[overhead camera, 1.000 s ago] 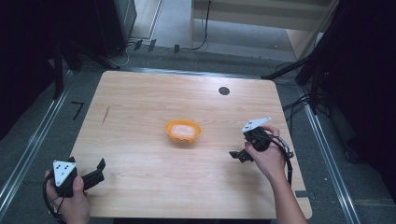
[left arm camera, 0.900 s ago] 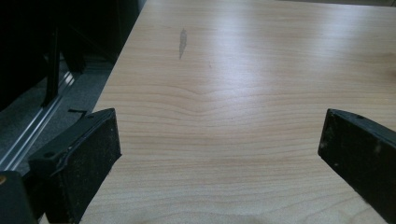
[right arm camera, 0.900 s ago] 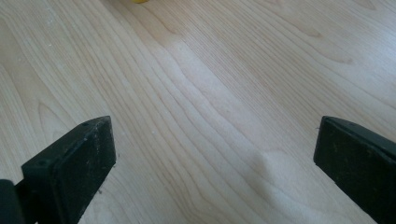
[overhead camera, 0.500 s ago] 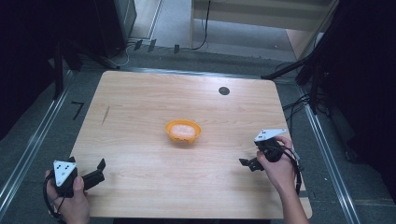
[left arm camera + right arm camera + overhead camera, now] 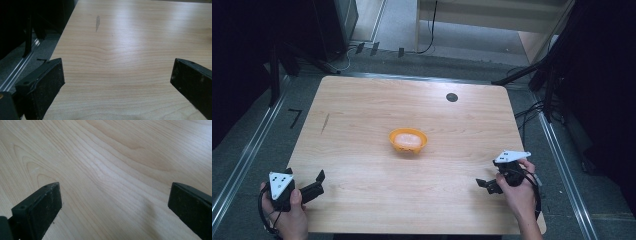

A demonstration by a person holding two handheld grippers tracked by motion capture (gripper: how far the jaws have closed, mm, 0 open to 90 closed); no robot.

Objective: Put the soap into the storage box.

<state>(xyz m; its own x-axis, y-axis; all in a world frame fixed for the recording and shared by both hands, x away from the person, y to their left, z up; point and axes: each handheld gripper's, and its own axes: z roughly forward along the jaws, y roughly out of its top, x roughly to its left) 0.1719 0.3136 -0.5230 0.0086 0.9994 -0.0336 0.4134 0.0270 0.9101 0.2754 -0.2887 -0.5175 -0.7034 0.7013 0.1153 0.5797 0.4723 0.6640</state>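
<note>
An orange bowl (image 5: 408, 140) sits near the middle of the light wooden table (image 5: 362, 115), with something pale pink inside it. The left tool (image 5: 314, 184) is held near the table's near left corner, well apart from the bowl, with its jaws spread wide over bare wood in the left gripper view. The right tool (image 5: 486, 184) is held to the near right of the bowl, also well apart from it, its jaws likewise spread wide with nothing between them. A small dark round disc (image 5: 452, 97) lies beyond the bowl, toward the far edge. A short dark streak (image 5: 325, 123) marks the wood to the bowl's left. No readable writing or labels show anywhere.
</note>
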